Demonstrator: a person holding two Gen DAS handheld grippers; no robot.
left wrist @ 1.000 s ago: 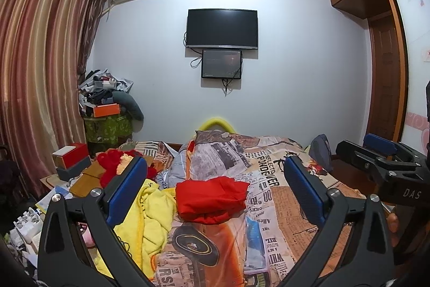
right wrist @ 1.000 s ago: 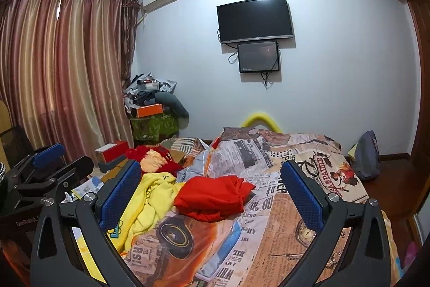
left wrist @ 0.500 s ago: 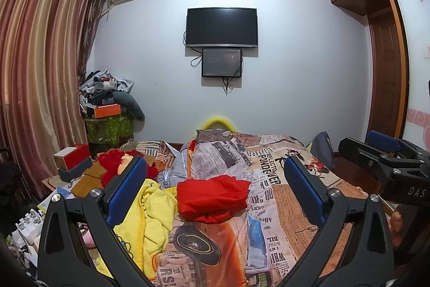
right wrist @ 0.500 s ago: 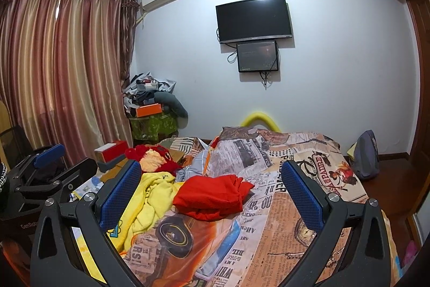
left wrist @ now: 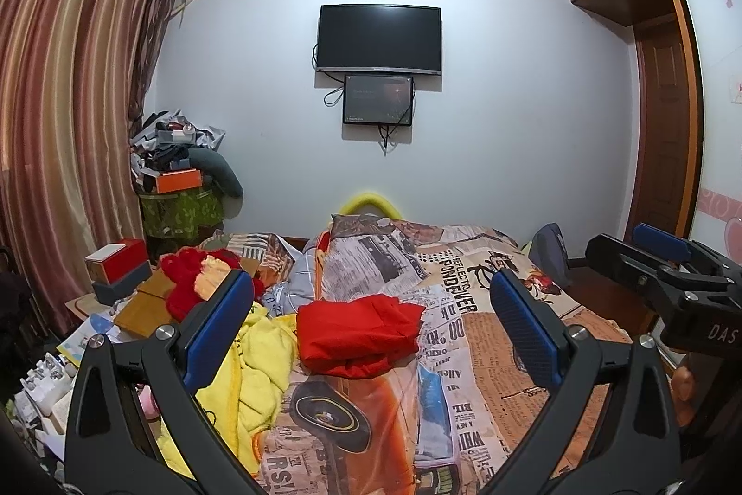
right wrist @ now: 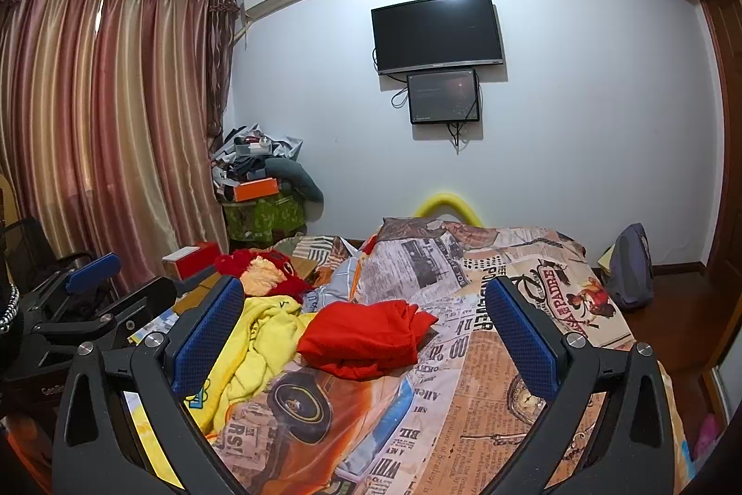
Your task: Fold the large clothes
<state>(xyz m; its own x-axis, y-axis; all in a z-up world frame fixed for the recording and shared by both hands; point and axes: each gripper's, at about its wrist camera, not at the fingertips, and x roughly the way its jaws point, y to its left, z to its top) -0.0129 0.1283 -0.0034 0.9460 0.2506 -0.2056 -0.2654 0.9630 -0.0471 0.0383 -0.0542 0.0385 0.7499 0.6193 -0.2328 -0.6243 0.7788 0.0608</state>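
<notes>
Folded garment (left wrist: 357, 330) on bed (left wrist: 487, 356), loose garment (left wrist: 259, 360) left (touching)

Red garment (left wrist: 357, 332): folded, slightly rumpled bundle, centre frame, lying on bed. Yellow garment (left wrist: 259, 360): unfolded, crumpled heap, touching its left side.

Both wrist views looked level along bed (left wrist: 487, 337) toward wall TV (left wrist: 379, 38), from bed's near end, well back. Right view sat right of left view. Shared: bed, TV (right wrist: 437, 31), curtain (left wrist: 69, 124).
</notes>
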